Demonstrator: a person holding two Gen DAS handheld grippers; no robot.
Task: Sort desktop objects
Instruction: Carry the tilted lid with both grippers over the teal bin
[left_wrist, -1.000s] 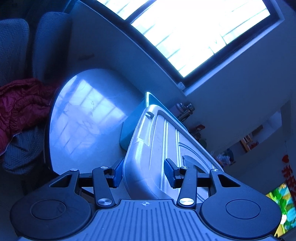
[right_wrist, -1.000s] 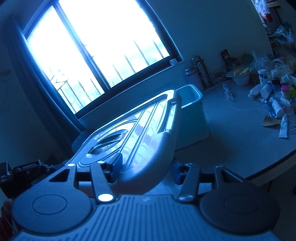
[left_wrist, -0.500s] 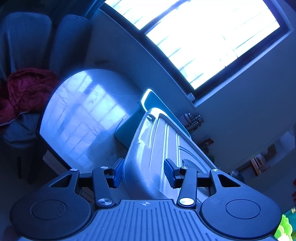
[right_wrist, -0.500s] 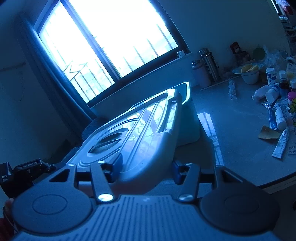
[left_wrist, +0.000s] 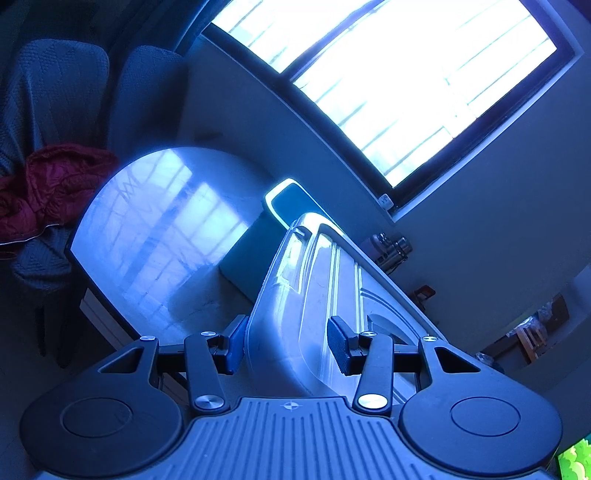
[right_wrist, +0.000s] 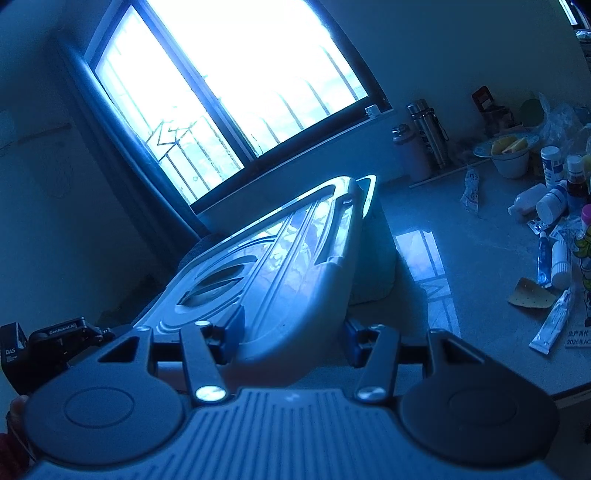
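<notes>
A grey ribbed plastic lid (left_wrist: 325, 291) is held tilted in the air over the table, one end in each gripper. My left gripper (left_wrist: 286, 347) is shut on its near edge. My right gripper (right_wrist: 293, 338) is shut on the other edge of the lid (right_wrist: 280, 266). A teal storage box (left_wrist: 255, 243) stands open on the table beyond the lid; it also shows in the right wrist view (right_wrist: 373, 258). The lid's far end hangs over the box rim and hides part of it.
The round pale table (left_wrist: 155, 229) has a chair with red cloth (left_wrist: 48, 184) at its left. On the right side lie several bottles (right_wrist: 554, 199), tubes (right_wrist: 552, 325), a bowl (right_wrist: 511, 158) and flasks (right_wrist: 428, 129) near the window wall.
Both grippers have carried the lid a little higher and back from the box, tilting it more; the box and table appear farther away.
</notes>
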